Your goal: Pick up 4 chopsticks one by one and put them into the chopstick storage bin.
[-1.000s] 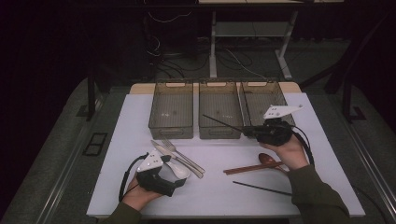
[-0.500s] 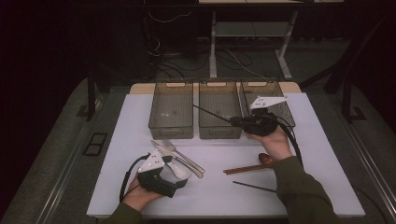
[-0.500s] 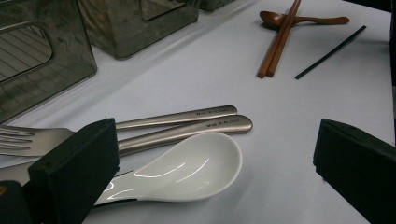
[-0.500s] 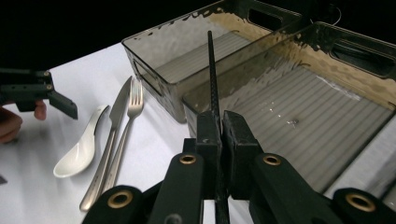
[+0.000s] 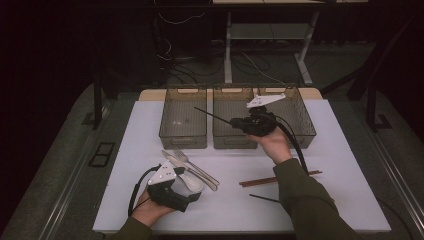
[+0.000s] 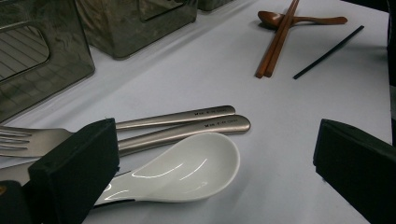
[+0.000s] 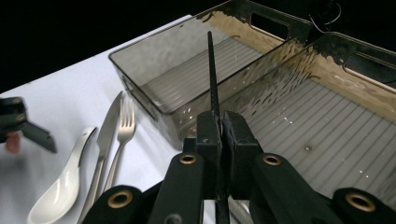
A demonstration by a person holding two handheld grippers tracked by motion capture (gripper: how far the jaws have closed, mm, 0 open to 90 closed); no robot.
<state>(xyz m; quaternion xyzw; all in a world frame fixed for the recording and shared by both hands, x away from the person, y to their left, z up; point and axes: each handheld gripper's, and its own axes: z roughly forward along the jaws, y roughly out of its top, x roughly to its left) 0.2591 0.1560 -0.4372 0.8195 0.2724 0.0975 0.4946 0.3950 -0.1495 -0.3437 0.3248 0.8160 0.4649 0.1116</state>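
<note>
right hand-held gripper (image 7: pixel 219 135) clamped on black chopstick (image 7: pixel 212 74), raised over middle bin (image 5: pixel 235 120) | left hand-held gripper (image 6: pixel 215 172) jaws wide, empty, by white spoon (image 6: pixel 187 170) | bench (image 5: pixel 150 125) white, lit | room dark, cables on floor

Black grippers, grey triangular plates, brass screws, black cables, olive sleeves.

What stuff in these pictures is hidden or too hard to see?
- High view: the brown spoon lies behind the person's right sleeve.
- High view: the white spoon is partly covered by the left gripper.
- Left gripper view: the fork runs off the left edge and behind a jaw.
- Right gripper view: the black chopstick, lower end hidden between the right gripper's jaws.
</note>
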